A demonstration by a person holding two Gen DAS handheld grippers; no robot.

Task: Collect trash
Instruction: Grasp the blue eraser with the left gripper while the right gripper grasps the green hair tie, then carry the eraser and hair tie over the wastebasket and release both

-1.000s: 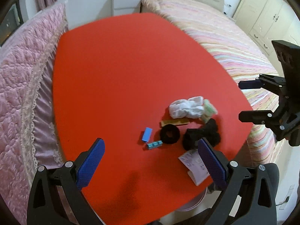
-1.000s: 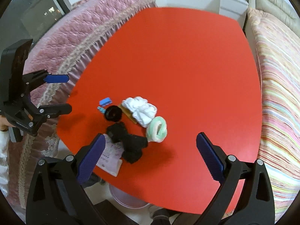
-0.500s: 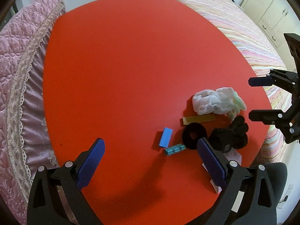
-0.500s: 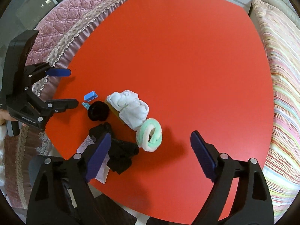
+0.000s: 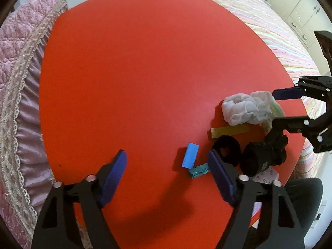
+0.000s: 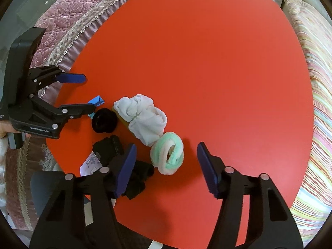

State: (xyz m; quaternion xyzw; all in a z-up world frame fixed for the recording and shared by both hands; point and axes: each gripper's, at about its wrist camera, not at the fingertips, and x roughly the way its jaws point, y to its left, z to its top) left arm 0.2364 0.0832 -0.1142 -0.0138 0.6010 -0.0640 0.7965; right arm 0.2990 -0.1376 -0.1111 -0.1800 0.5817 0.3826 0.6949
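No legible txt (tongs' logo blurred)

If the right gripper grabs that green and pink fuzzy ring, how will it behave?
The fuzzy ring looks plush, so it will probably squash between the fingers and feel light. Its looped, twisted shape suggests it flops rather than rolls. The right hand-held gripper, open around it, should hold it easily.

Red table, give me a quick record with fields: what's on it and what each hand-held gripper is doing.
surface: red table
fabric items: white cloth bundle; green-and-pink scrunchie; black scrunchie; black cloth
small items: blue block; teal wrapper; yellow strip; printed paper
left hand-held gripper: open, empty
right hand-held gripper: open, empty, over the green-and-pink scrunchie
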